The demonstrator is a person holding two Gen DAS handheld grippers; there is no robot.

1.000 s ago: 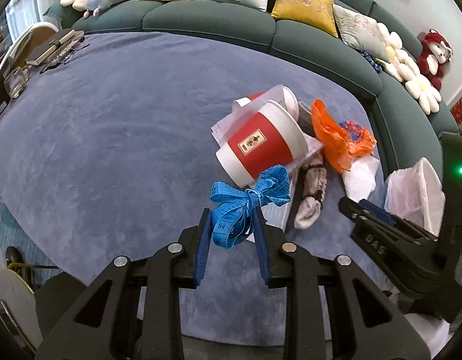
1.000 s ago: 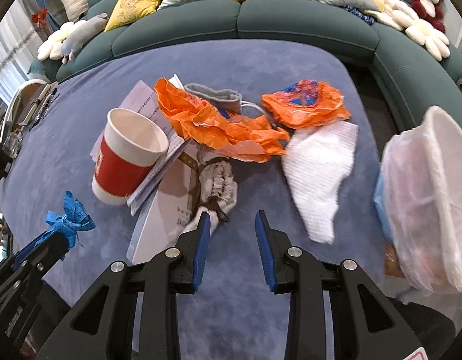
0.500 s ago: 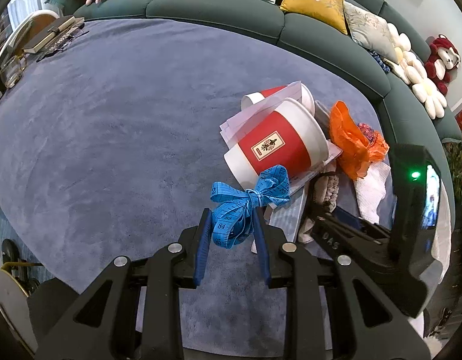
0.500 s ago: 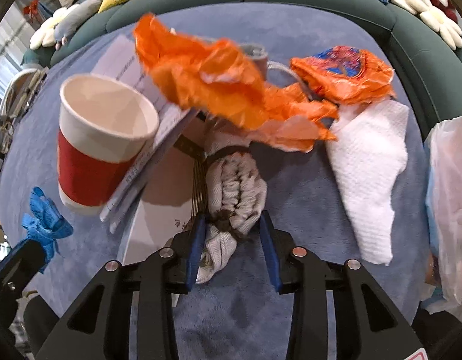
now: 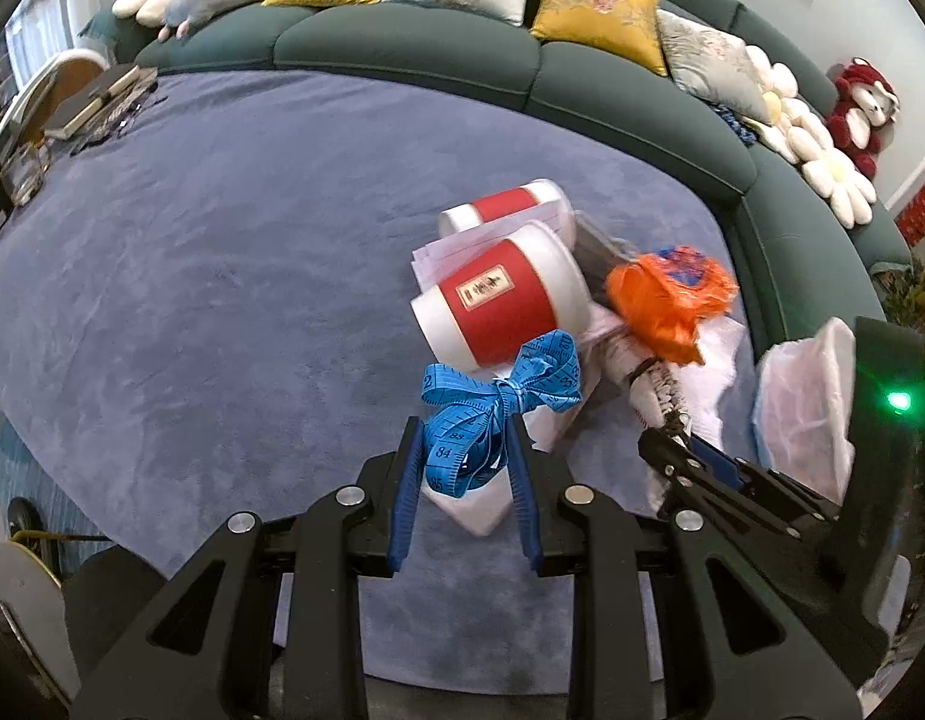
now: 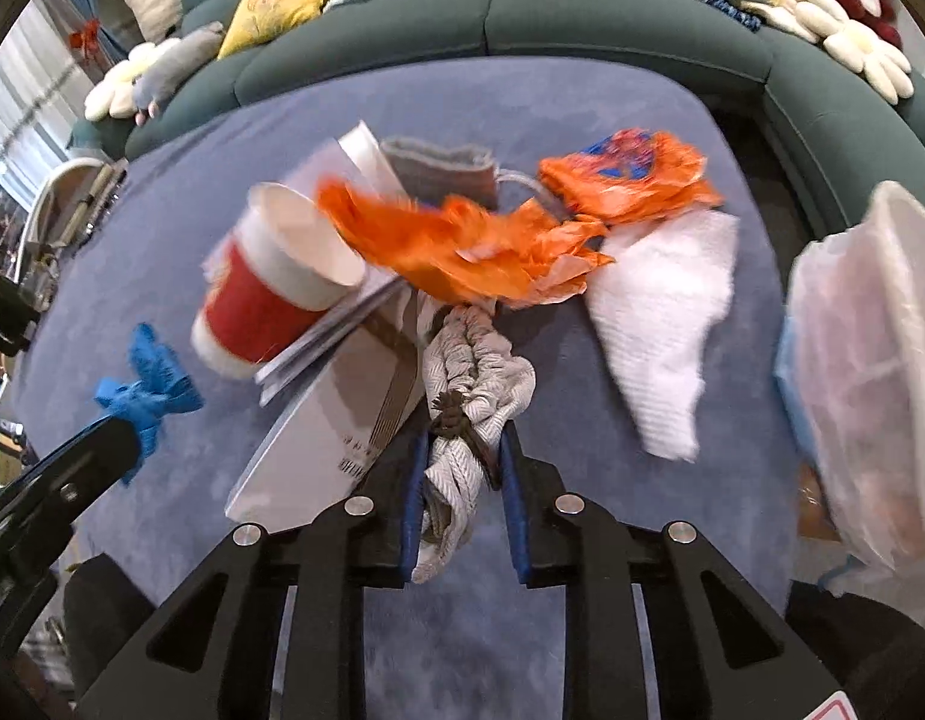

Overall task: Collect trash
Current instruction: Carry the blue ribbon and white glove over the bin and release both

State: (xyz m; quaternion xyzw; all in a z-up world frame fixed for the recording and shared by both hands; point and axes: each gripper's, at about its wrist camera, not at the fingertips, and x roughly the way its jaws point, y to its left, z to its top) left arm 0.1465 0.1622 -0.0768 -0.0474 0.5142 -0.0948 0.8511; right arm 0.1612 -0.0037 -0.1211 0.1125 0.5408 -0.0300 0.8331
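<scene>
My left gripper (image 5: 462,438) is shut on a bundled blue measuring tape (image 5: 492,408), held above the blue-grey carpet; it also shows at the left in the right wrist view (image 6: 147,384). My right gripper (image 6: 462,450) is shut on a knotted grey-white cloth bundle (image 6: 468,384), also seen in the left wrist view (image 5: 654,384). An orange plastic bag (image 6: 462,240) lies over the bundle's far end. A red and white paper cup (image 6: 270,288) rests tilted on papers (image 6: 336,414). A second cup (image 5: 504,210) lies behind it.
A white paper towel (image 6: 666,324) and a second orange wrapper (image 6: 630,174) lie to the right. A white bin lined with a plastic bag (image 6: 870,360) stands at the far right. A green sofa (image 5: 402,48) with cushions curves round the carpet.
My right gripper has moved onto the cloth bundle and shut on it, lifting it, with the orange bag and cup disturbed. My left gripper keeps the tape.
</scene>
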